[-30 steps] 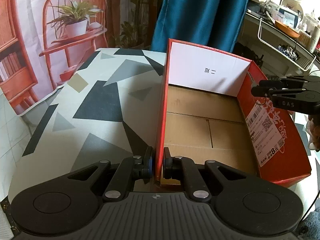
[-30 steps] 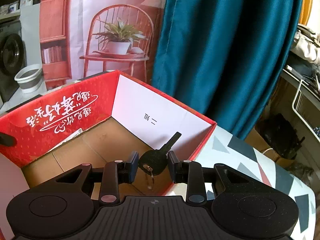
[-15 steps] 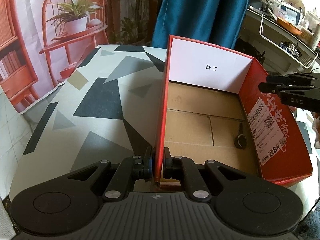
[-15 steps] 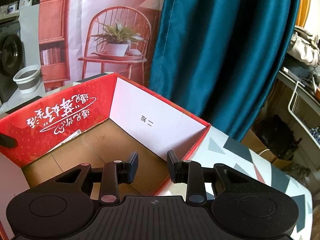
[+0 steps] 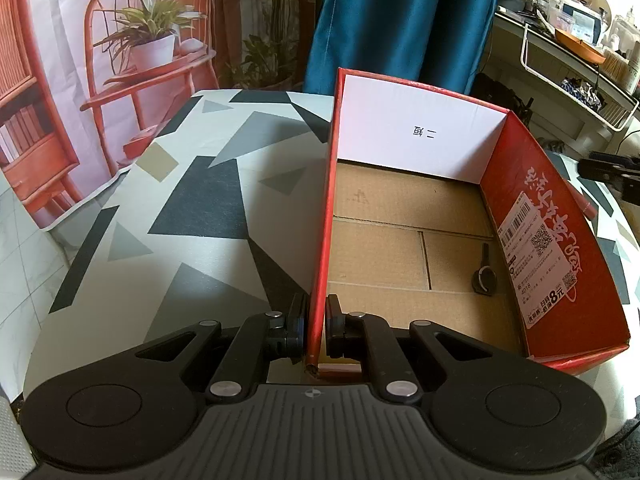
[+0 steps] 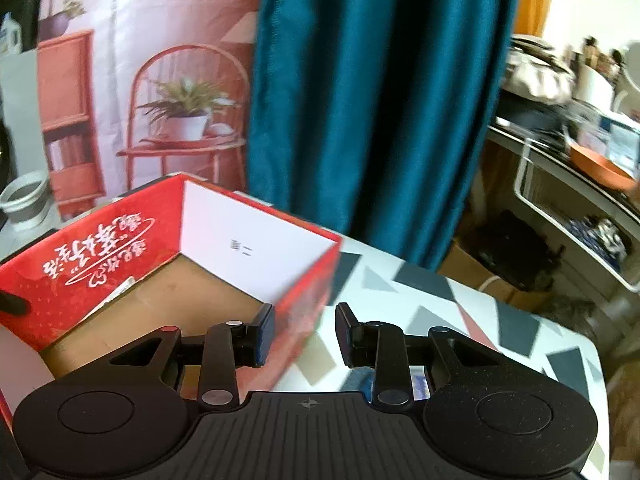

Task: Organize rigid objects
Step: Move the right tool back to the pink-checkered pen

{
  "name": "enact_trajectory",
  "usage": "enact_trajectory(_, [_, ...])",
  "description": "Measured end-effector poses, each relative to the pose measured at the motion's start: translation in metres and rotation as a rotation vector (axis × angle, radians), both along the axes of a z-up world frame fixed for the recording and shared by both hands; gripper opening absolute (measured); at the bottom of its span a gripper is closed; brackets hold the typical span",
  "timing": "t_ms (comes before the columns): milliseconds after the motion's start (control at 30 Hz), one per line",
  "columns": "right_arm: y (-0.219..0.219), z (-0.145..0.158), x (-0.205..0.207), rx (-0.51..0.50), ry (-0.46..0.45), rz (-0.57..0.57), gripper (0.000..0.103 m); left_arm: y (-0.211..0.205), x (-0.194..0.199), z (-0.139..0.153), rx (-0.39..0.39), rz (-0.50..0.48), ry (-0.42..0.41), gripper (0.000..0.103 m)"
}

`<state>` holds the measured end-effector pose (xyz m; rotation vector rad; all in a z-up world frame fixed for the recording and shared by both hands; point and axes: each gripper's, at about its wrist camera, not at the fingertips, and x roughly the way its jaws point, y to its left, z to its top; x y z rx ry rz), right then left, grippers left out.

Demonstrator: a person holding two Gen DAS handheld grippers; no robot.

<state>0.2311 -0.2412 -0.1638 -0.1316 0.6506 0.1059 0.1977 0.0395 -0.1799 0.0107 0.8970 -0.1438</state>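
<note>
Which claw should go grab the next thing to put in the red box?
Probably the right claw: it is open, empty and beside the red box, over the table. The left claw is shut on the box wall, steadying it. The key lies inside.

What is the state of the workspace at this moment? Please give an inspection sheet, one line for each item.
Surface: table with a grey, black and white geometric cover.
Job's things: red box open on top; black key lies on its cardboard floor near the labelled wall.
Clutter: nothing seen on the table.
Grippers: left gripper shut on the box's near wall; right gripper open, holding nothing, over the table beside the box.
Cables: nothing seen on the table.
Surroundings: teal curtain, printed backdrop, cluttered shelf.
</note>
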Motion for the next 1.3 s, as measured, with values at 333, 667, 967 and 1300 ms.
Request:
enact_trajectory(333, [-0.048, -0.026, -0.033, 0.063, 0.021, -0.167, 0.032, 0.000, 0.001, 0.001, 0.005, 0.006, 0.007, 0.010])
enact_trajectory(667, [-0.039, -0.096, -0.034, 0.111, 0.130, -0.209, 0.010, -0.001, 0.001, 0.001, 0.008, 0.005, 0.008, 0.010])
enact_trajectory(967, [-0.040, -0.122, -0.024, 0.119, 0.170, -0.313, 0.015, -0.002, 0.000, 0.001, 0.016, 0.001, 0.004, 0.010])
enact_trajectory(1300, [-0.035, -0.123, -0.026, 0.126, 0.174, -0.316, 0.015, -0.002, 0.000, 0.001, 0.020, 0.000, -0.001, 0.011])
